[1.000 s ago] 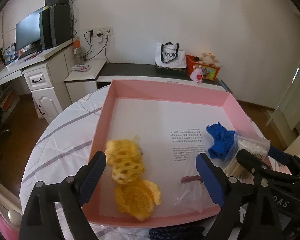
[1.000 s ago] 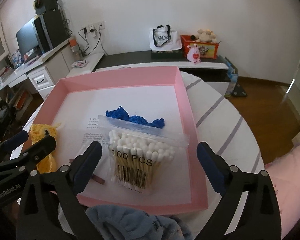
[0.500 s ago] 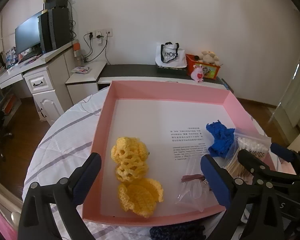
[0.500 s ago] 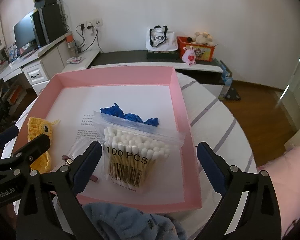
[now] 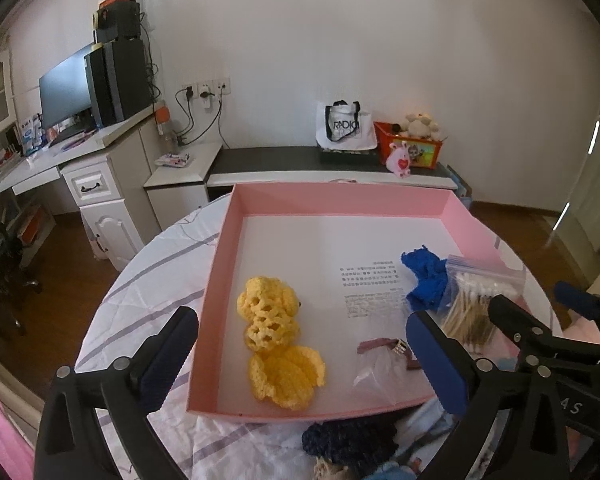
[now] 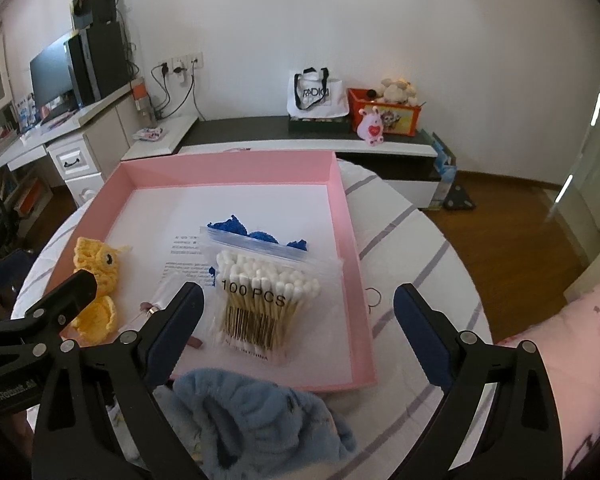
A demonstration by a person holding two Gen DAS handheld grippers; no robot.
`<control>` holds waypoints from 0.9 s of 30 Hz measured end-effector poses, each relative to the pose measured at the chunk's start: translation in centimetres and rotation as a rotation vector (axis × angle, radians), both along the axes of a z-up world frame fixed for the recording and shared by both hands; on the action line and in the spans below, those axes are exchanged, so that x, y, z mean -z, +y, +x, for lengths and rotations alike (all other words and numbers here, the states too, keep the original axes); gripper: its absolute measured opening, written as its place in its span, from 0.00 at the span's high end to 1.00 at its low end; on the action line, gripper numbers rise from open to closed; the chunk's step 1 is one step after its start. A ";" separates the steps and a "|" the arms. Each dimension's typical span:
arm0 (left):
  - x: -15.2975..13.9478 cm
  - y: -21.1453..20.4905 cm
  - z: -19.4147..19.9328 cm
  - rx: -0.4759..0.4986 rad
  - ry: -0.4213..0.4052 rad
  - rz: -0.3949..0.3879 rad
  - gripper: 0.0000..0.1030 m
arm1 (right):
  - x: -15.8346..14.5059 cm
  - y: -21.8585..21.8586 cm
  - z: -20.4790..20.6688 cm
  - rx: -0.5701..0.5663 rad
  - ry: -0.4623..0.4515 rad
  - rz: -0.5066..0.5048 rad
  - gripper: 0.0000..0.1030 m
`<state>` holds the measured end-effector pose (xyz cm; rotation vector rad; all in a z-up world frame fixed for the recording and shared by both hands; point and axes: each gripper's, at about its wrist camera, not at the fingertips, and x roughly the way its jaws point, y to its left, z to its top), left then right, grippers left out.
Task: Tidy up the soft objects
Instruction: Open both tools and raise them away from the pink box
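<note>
A pink tray (image 5: 220,248) (image 6: 356,240) on the round table holds yellow crochet pieces (image 5: 278,338) (image 6: 96,280), a blue crochet piece (image 5: 426,280) (image 6: 236,226), a bag of cotton swabs (image 5: 476,300) (image 6: 266,300) and a small clear bag (image 5: 380,364). My left gripper (image 5: 300,364) is open and empty above the tray's near edge. My right gripper (image 6: 298,336) is open and empty over the swab bag. A light blue fluffy cloth (image 6: 256,424) and a dark navy knit piece (image 5: 348,436) lie on the table before the tray.
The table has a white striped cloth (image 5: 148,280) (image 6: 416,264). A hair tie (image 6: 374,294) lies right of the tray. A desk with monitor (image 5: 64,96) stands far left, a low bench with a tote bag (image 5: 344,124) and toys at the back wall.
Both grippers have pulled back and up from the tray, so the tray and its contents look farther off. The fluffy cloth and navy piece show more. Nothing was picked up.
</note>
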<state>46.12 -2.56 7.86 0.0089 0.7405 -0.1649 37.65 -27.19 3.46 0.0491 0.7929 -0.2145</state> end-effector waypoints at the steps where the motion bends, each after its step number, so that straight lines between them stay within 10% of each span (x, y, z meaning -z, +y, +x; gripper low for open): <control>1: -0.1 0.0 -0.3 -0.002 -0.001 0.002 0.00 | -0.2 0.0 -0.4 -0.001 -0.005 0.001 0.07; 27: -5.5 0.2 -14.0 -0.008 -0.151 -0.003 0.00 | -6.3 1.6 -12.6 0.013 -0.169 -0.034 0.00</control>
